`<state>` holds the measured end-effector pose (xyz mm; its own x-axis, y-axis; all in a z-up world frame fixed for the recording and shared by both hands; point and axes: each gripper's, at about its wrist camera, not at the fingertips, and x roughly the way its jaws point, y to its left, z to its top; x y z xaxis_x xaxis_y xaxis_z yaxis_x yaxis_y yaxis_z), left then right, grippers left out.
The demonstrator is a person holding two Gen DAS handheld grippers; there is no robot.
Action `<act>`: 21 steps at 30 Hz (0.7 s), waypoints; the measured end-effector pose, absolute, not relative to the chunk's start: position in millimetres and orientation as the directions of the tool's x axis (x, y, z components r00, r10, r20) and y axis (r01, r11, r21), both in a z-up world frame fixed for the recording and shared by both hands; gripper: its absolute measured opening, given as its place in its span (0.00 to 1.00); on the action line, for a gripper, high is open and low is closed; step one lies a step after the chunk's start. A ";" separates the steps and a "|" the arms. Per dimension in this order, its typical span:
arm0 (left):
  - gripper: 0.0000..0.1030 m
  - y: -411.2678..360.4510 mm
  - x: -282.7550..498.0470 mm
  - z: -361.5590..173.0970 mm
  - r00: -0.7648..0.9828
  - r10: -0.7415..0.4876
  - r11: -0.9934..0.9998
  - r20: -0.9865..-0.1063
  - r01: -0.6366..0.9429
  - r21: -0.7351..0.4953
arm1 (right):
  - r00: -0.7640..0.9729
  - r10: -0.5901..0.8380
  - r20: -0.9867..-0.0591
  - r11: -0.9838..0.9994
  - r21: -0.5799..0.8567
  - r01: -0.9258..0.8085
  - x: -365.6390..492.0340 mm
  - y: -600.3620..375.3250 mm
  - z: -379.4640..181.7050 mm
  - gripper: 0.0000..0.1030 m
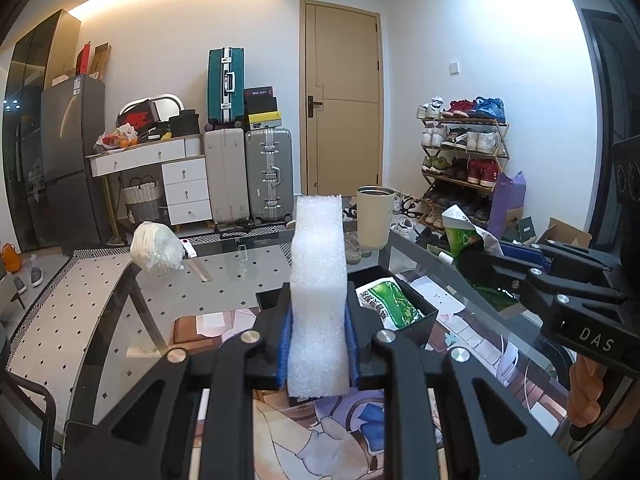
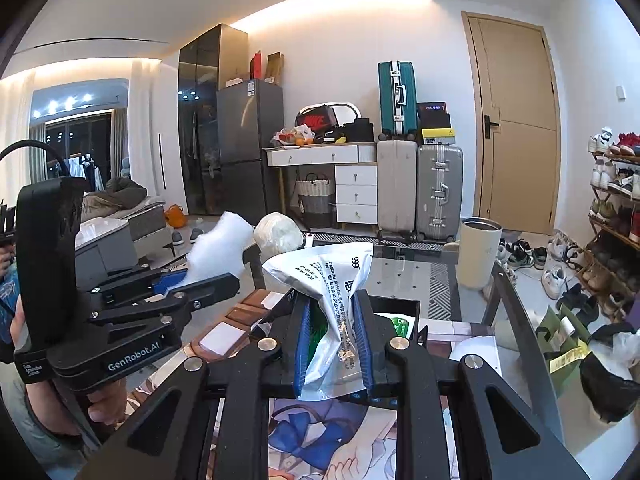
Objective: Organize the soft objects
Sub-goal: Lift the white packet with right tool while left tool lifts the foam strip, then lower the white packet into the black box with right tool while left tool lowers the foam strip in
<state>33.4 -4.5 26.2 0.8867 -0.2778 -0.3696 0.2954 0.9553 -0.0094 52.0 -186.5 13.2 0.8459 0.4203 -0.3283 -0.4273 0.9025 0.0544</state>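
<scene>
My left gripper (image 1: 318, 344) is shut on a tall white foam block (image 1: 318, 276) and holds it upright above the glass table; it also shows in the right wrist view (image 2: 218, 246). My right gripper (image 2: 334, 344) is shut on a white and green soft packet (image 2: 334, 280), seen at right in the left wrist view (image 1: 468, 240). A black open box (image 1: 424, 312) lies just ahead, with another green and white packet (image 1: 390, 300) inside. A white bundle wrapped in plastic (image 1: 156, 246) lies at the far left of the table.
A cream tumbler (image 1: 374, 216) stands at the table's far edge (image 2: 478, 252). A printed mat (image 1: 224, 320) covers the near part of the glass table (image 1: 224, 276). Suitcases, a white desk and a shoe rack stand beyond.
</scene>
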 end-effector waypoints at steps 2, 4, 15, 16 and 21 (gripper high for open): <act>0.20 -4.1 35.7 28.2 0.891 -0.275 0.957 -0.361 0.291 -0.009 | 0.845 0.425 -0.326 0.901 0.065 -0.428 53.8 -187.3 16.1 0.20; 0.20 -4.0 39.5 29.2 0.892 -0.272 0.957 -0.360 0.289 -0.008 | 0.844 0.427 -0.326 0.901 0.069 -0.429 57.3 -187.2 19.7 0.20; 0.20 -4.0 93.4 41.9 0.904 -0.241 0.969 -0.352 0.245 -0.035 | 0.845 0.425 -0.324 0.901 0.059 -0.431 99.9 -168.8 40.3 0.20; 0.20 -4.1 99.5 42.7 0.903 -0.245 0.968 -0.352 0.246 -0.042 | 0.849 0.419 -0.322 0.904 0.056 -0.425 107.7 -166.4 41.2 0.20; 0.20 -5.7 124.3 46.0 0.900 -0.251 0.967 -0.356 0.247 -0.056 | 0.860 0.402 -0.314 0.912 0.053 -0.407 139.0 -159.6 47.7 0.20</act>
